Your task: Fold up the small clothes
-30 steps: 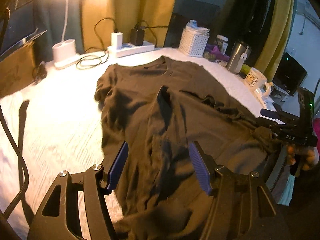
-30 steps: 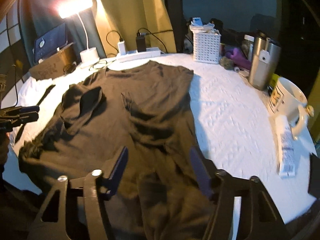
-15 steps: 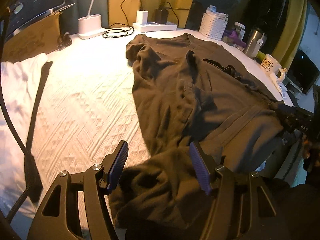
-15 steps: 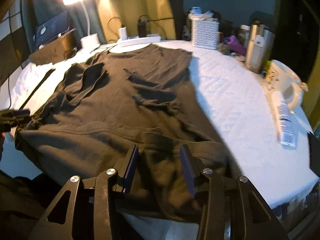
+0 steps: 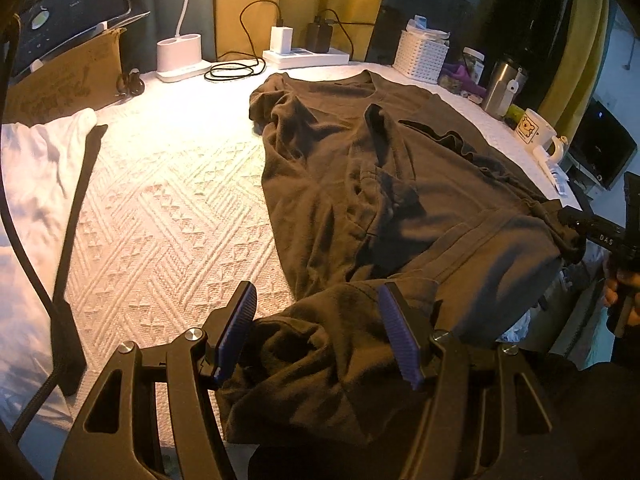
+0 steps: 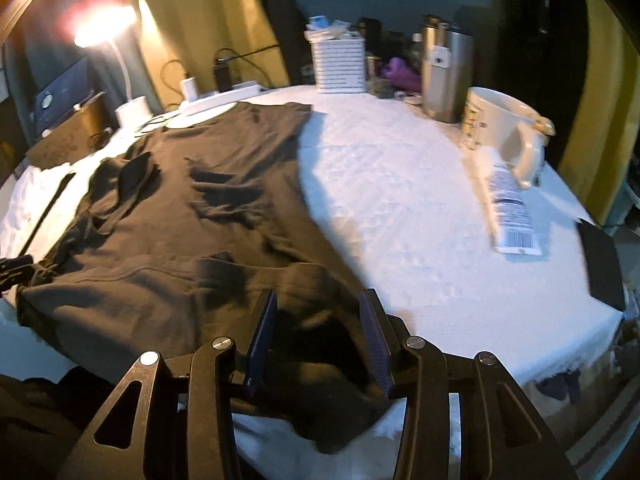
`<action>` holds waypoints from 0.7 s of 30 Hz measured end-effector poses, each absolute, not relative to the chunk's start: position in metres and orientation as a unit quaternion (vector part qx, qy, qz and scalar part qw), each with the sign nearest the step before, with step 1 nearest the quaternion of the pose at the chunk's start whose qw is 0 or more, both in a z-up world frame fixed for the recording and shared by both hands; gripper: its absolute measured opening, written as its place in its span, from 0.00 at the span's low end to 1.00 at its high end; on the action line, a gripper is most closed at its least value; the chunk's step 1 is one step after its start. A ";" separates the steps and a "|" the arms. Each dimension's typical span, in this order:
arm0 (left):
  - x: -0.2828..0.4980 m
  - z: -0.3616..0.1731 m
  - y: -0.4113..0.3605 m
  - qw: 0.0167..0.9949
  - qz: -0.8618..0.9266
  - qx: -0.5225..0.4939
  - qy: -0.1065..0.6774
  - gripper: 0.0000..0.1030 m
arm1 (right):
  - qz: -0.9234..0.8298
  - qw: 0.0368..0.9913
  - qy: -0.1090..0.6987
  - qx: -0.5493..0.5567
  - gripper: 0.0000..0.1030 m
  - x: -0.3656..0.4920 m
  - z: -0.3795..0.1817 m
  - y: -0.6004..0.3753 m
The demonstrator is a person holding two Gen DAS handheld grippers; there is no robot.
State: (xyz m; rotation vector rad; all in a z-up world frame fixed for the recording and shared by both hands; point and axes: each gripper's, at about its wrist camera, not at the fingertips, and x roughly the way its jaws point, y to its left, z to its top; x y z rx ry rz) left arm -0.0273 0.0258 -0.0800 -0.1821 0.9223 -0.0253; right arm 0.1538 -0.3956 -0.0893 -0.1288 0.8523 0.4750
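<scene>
A dark brown T-shirt [image 5: 380, 184] lies spread and wrinkled on the white quilted cover [image 5: 168, 208], neck toward the far side, hem at the near edge. My left gripper [image 5: 316, 304] stands open over the bunched left hem corner, and the cloth lies loose between its blue pads. My right gripper [image 6: 318, 312] is over the right hem corner of the shirt [image 6: 200, 220]. Its jaws are narrower, with cloth between the pads but no clear pinch. Each view shows the other gripper at the opposite hem corner: the right gripper [image 5: 588, 228] and the left gripper [image 6: 14, 268].
Along the far edge stand a lamp base [image 5: 178, 54], a power strip [image 5: 304, 58], a white basket [image 5: 424, 60], a steel tumbler [image 5: 502, 88] and a mug [image 5: 534, 132]. A tube [image 6: 510, 208] and a dark flat slab [image 6: 604, 264] lie at the right. A black strap [image 5: 76, 208] crosses the left.
Both grippers have drawn back toward the near edge, so the hem corners now sit between their jaws. The right jaws have narrowed. The left jaws keep their width.
</scene>
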 end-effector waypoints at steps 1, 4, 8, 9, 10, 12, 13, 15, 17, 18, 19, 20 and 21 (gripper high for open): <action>-0.028 -0.079 0.027 0.892 -0.011 -0.088 0.443 0.61 | 0.233 0.880 0.409 -0.060 0.44 0.153 -0.089 -0.393; -0.034 -0.075 0.030 0.894 -0.006 -0.088 0.438 0.61 | 0.240 0.882 0.402 -0.056 0.44 0.150 -0.083 -0.392; -0.036 -0.073 0.037 0.896 0.003 -0.090 0.434 0.61 | 0.256 0.872 0.414 -0.052 0.44 0.149 -0.085 -0.390; -0.037 -0.073 0.039 0.897 0.005 -0.091 0.434 0.61 | 0.253 0.870 0.419 -0.054 0.44 0.150 -0.090 -0.389; -0.038 -0.073 0.042 0.897 0.007 -0.093 0.433 0.61 | 0.250 0.868 0.425 -0.055 0.44 0.152 -0.094 -0.388; -0.039 -0.076 0.045 0.895 0.011 -0.093 0.435 0.61 | 0.232 0.868 0.436 -0.049 0.44 0.159 -0.103 -0.388; -0.039 -0.078 0.046 0.894 0.014 -0.092 0.438 0.61 | 0.229 0.868 0.438 -0.044 0.44 0.163 -0.105 -0.388; -0.039 -0.084 0.048 0.890 0.016 -0.093 0.446 0.61 | 0.230 0.868 0.439 -0.037 0.44 0.168 -0.109 -0.386; -0.040 -0.086 0.047 0.890 0.010 -0.093 0.447 0.61 | 0.237 0.868 0.434 -0.040 0.44 0.170 -0.110 -0.380; -0.040 -0.087 0.046 0.890 0.005 -0.093 0.447 0.61 | 0.242 0.868 0.432 -0.043 0.44 0.171 -0.111 -0.376; -0.039 -0.087 0.045 0.889 -0.001 -0.093 0.448 0.61 | 0.244 0.869 0.429 -0.048 0.44 0.170 -0.112 -0.373; -0.039 -0.088 0.044 0.889 -0.004 -0.095 0.448 0.61 | 0.244 0.870 0.425 -0.056 0.43 0.169 -0.112 -0.368; -0.038 -0.089 0.043 0.888 -0.007 -0.097 0.450 0.61 | 0.245 0.870 0.423 -0.062 0.34 0.168 -0.113 -0.365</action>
